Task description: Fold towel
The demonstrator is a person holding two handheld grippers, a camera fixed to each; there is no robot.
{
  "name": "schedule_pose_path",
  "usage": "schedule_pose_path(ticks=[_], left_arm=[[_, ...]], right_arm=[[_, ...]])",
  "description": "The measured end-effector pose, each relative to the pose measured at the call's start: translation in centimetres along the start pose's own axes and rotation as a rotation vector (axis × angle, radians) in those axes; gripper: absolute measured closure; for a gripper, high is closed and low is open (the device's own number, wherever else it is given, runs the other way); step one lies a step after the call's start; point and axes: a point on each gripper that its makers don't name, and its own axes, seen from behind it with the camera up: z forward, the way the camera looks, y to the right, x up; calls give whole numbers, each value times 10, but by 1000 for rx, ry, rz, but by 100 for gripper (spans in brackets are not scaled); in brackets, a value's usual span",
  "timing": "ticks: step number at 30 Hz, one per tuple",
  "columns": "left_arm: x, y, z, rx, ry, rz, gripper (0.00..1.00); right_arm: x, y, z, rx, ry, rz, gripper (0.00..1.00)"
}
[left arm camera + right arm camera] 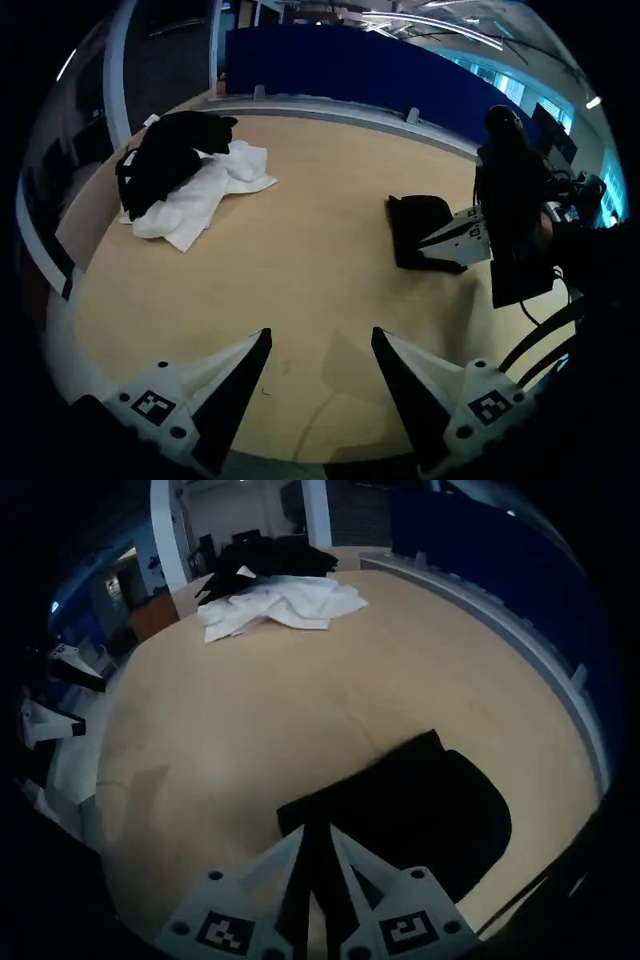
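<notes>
Right gripper view: right claw (318, 832) pinches black towel (448, 816); left claw (321, 331) gapes wide.

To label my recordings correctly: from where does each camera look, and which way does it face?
Left gripper view: on the left gripper, jaws open above the table, facing the right gripper and the person's dark arm.
Right gripper view: on the right gripper, low, jaws closed on the black towel, facing the towel pile.
Both share: table, black towel, towel pile.
</notes>
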Motion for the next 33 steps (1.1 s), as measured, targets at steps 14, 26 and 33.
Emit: schedule_pose_path(ticks=[14,26,33], left_arm=[[1,-2,1,1,-3,1,8],[4,1,3,-4,-5,7,8],[8,5,5,-10,-6,15,7]], right_arm=[[3,6,-20,0,24,-10,37],[-17,21,-56,-80,49,24,5],[-49,30,-75,-140,14,51,5]])
